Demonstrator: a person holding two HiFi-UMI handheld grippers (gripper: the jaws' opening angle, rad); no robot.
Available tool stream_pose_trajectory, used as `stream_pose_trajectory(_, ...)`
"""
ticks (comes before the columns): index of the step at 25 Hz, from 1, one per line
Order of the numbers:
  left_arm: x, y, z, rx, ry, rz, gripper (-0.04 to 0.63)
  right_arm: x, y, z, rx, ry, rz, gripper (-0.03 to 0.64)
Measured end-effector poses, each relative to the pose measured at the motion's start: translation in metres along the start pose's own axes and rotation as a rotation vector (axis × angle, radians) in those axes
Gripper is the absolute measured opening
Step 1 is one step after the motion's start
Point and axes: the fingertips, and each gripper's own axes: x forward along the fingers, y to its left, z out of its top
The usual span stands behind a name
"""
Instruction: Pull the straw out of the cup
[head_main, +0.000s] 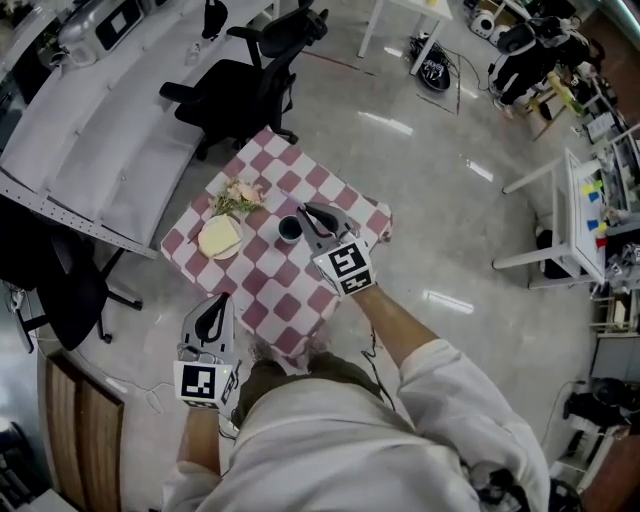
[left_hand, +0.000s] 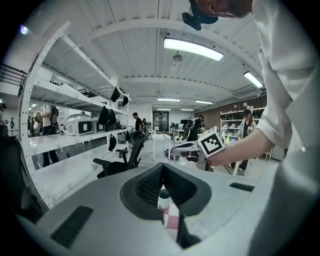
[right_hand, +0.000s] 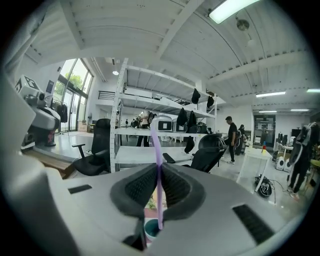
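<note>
A dark cup (head_main: 289, 229) stands on the small table with the pink and white checked cloth (head_main: 300, 300). My right gripper (head_main: 306, 210) hangs just above and to the right of it, shut on a purple straw (right_hand: 156, 175) that stands upright between the pads. The straw's lower end hangs over the cup's mouth (right_hand: 151, 231); I cannot tell whether it is still inside. My left gripper (head_main: 219, 300) is at the table's near left edge, apart from the cup (left_hand: 163, 199), jaws together with nothing in them. My right gripper (left_hand: 186, 147) also shows in the left gripper view.
A plate with a yellow slab (head_main: 220, 238) and a small bunch of flowers (head_main: 238, 195) share the table's left side. A black office chair (head_main: 255, 85) and a long grey shelf unit (head_main: 90, 150) stand behind the table. White tables (head_main: 560, 215) are at the right.
</note>
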Motion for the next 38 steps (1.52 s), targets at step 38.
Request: stream_pose_trajectory(38, 0.037, -0.035, 0.029, 0.039, -0.069, -0.116, 0.003, -0.156, 0.018, 0.103, 0.101, -0.260, -0.017, 0.028)
